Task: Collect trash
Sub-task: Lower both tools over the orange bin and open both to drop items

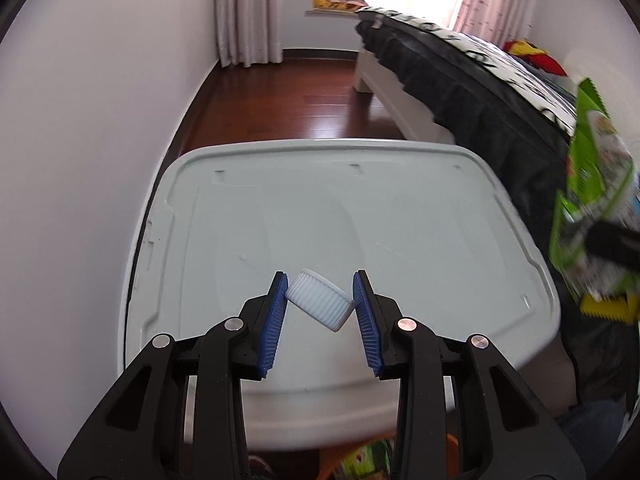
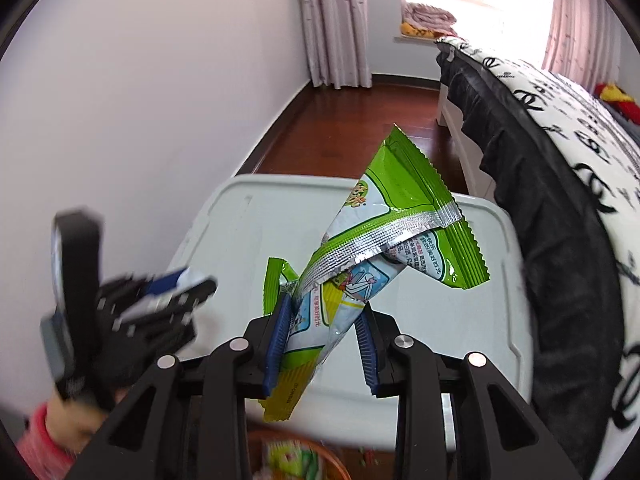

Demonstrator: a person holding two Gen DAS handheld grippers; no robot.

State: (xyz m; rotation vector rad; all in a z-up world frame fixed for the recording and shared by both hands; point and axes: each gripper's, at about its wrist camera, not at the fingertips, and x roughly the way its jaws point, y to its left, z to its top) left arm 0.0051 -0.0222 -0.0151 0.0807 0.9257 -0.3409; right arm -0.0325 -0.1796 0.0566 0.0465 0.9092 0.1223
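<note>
Hovering above the pale grey storage-box lid (image 1: 420, 208), the left gripper (image 1: 320, 300) has its blue pads (image 1: 275, 312) clamped on a white ribbed bottle cap (image 1: 318, 298), which sits tilted between them and clear of the lid's surface. Left of the lid runs a plain white wall (image 1: 80, 140); beyond its far edge lies dark red wooden floor (image 1: 280, 96) leading to pale curtains (image 1: 244, 8). Over the lid's right part, the right gripper (image 2: 326, 334) pinches a crumpled green and white snack wrapper (image 2: 384, 232); its blue pads press the wrapper's lower end while the rest stands up and leans right above the lid, a silver seam crossing its middle. From the left wrist view that same wrapper appears blurred past the lid's right edge. Right of the lid stands a bed (image 2: 560, 160) with a black frilled skirt and a white cover printed in black. Below the lid's near edge an orange basket rim (image 2: 304, 446) shows, with more green packaging inside.
</note>
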